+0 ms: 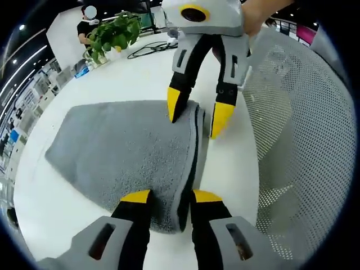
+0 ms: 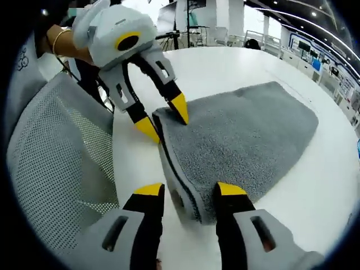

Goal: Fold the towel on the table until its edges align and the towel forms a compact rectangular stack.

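A grey towel [image 1: 124, 152] lies folded on the white bench [image 1: 50, 219], its doubled edge running along the bench edge nearest the person, beside a white mesh chair [image 1: 304, 140].

In the left gripper view, the left claw [image 1: 170, 197] rises from the bottom with its yellow-tipped jaws spread, straddling the near corner of the folded edge; the towel's layers sit between the jaws, but the jaws are not pressed onto the cloth, so the claw is released. At the far end of the same edge the right claw [image 1: 198, 118] comes down from above, one tip touching the top of the towel and the other tip just off the edge over the bare bench; its jaws are parted too. A potted plant [image 1: 112, 34] and a black cable [image 1: 152, 49] sit near the far edge of the bench.

In the right gripper view, the right claw [image 2: 191, 191] stands apart around the thick folded corner of the towel [image 2: 242, 129], released, with the layered edge visible between the jaws. The left claw [image 2: 164, 118] is at the other end of that edge, one tip on the towel and one beside it on the bench [image 2: 225, 67]. The chair [image 2: 62, 152] lies just past the bench edge, and a hand [image 2: 67, 48] with a bracelet holds the left gripper.
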A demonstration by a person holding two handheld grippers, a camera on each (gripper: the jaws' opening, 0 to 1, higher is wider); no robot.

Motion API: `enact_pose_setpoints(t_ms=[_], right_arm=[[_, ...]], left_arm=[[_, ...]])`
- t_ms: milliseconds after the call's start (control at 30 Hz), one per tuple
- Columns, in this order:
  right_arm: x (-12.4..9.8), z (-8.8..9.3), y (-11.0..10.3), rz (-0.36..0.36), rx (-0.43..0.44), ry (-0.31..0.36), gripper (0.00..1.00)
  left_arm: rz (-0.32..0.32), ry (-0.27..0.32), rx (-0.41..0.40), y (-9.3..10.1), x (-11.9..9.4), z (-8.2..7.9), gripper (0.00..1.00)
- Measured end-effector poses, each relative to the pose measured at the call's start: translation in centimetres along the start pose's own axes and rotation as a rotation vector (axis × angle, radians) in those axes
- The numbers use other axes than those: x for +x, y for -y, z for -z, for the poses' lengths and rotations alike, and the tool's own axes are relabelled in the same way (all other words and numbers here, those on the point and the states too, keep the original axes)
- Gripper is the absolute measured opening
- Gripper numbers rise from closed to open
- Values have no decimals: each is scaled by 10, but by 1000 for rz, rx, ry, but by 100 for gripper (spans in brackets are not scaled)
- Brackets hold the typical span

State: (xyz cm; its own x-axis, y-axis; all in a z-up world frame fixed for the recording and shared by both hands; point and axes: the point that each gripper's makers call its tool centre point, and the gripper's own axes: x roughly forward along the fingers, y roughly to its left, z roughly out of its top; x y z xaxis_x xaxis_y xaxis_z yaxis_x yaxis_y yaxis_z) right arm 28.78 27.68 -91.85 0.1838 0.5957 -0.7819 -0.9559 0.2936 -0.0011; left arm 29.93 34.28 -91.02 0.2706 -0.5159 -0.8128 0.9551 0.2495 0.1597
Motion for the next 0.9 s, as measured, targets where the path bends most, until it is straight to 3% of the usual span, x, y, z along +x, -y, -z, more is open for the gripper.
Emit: enact_pose_setpoints(t_ms=[200,333,433,633,700,900], right_arm=[[1,3,6,15,-63,-28,30],[2,5,9,29,-156,-56,28],[3,5,9,27,-114,-46,27],[2,0,15,52,-148,-88,16],[1,0,17,64,-196,-118,12],[0,-1,21,66,-160,-119,7]], left_arm=[[13,-13,10,-2,2,0,24],[16,-31,23,-4,3,0,21],[21,-48,33,-5,5,0,18],[29,-40,32,-11,7,1,13],[30,-35,27,-11,8,0,12],[10,-39,52,-13,9,-2,10]])
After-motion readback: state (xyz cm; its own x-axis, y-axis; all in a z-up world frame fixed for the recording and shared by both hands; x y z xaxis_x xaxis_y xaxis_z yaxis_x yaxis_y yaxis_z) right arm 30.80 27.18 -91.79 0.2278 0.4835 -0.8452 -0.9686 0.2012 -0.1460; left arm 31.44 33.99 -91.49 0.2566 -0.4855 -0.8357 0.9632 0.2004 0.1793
